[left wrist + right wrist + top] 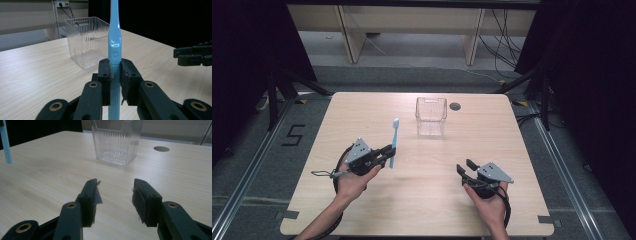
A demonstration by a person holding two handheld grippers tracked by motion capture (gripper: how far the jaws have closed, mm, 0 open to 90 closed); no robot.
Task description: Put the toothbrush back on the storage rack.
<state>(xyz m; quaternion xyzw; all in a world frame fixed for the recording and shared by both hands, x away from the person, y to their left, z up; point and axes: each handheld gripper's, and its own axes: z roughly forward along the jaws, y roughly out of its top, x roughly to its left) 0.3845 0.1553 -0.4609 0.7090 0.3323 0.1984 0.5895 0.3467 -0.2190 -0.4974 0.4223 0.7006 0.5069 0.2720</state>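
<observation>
Toothbrush at table's left-centre, basket behind it to the right, near far edge.

Even overhead light fell on the table; surroundings stayed dark, shadows were soft, near jaws slightly blurred.

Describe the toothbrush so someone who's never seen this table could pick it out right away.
On the light wooden table, look at the person's left side, nearer than the clear ribbed bin. The left tool is shut on a toothbrush. It is the one light blue, slender thing there, its brush head pointing away from the person.
</observation>
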